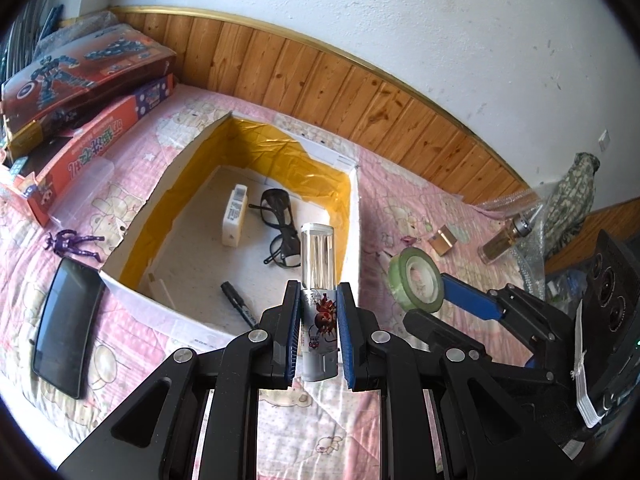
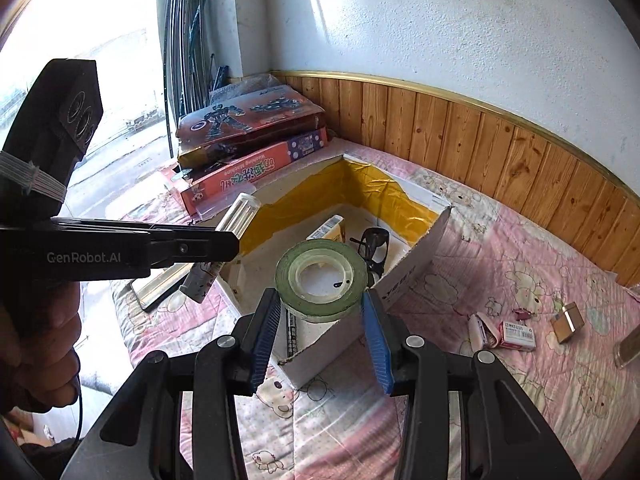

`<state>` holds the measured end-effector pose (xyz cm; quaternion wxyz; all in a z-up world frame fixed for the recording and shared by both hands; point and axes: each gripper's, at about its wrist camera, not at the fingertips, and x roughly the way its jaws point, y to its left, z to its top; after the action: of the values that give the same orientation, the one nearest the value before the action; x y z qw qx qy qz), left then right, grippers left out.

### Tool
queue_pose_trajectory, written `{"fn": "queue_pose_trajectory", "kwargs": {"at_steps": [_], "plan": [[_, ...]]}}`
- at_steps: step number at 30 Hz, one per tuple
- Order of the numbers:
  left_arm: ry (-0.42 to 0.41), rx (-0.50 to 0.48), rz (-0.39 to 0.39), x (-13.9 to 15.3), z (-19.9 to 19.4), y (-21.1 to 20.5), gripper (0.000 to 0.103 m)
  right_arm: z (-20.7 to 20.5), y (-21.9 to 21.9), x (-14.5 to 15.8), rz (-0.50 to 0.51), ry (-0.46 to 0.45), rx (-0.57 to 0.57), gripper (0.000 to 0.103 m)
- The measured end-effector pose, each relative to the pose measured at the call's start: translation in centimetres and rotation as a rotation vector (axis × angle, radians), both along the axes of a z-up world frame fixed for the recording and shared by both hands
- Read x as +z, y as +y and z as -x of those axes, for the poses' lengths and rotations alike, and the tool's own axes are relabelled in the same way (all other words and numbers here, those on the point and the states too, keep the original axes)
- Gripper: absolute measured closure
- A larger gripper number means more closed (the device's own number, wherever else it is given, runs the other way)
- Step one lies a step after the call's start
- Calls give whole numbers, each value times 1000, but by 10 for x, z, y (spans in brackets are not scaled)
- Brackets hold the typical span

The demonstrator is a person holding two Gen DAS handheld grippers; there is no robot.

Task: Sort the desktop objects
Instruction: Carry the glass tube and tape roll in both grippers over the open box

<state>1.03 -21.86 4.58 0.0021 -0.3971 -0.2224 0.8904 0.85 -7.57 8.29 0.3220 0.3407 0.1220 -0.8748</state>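
Observation:
My left gripper [image 1: 318, 300] is shut on a slim grey tube [image 1: 318, 320] with a clear cap and a red spider print, held upright above the near wall of the open white box [image 1: 354, 216] with yellow lining. My right gripper [image 2: 322, 300] is shut on a green tape roll [image 2: 320, 250], held above the box's near corner [image 2: 416, 268]. In the right wrist view the left gripper [image 2: 234, 246] shows side-on at the left, a hand behind it, the tube [image 2: 236, 218] sticking out past its tip. In the left wrist view the right gripper [image 1: 430, 298] carries the tape roll [image 1: 400, 276] beside the box.
Inside the box lie a white pack [image 1: 234, 216], black glasses [image 1: 280, 224] and a black marker [image 1: 240, 304]. On the pink quilt [image 2: 520, 264] are a dark phone [image 1: 66, 328], a purple figure [image 1: 74, 242], stacked toy boxes [image 1: 80, 72], a small brown box [image 2: 568, 322] and a bottle [image 1: 504, 240].

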Motion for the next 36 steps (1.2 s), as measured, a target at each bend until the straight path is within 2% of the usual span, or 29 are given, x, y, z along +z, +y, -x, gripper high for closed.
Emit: {"fn": "queue_pose_trajectory", "kwargs": {"at_steps": [18,22,36], "plan": [[-189,-2,17,-34,69,-29,86,84,-34,-21,-130,-55,73,59],[-231,0,48,-42,82,-36,86,101,-41,-29,-162,-71,85,59],[-359,-14,114,-77,107,-53,86,157,-86,-53,-237,-203,121,59]]}}
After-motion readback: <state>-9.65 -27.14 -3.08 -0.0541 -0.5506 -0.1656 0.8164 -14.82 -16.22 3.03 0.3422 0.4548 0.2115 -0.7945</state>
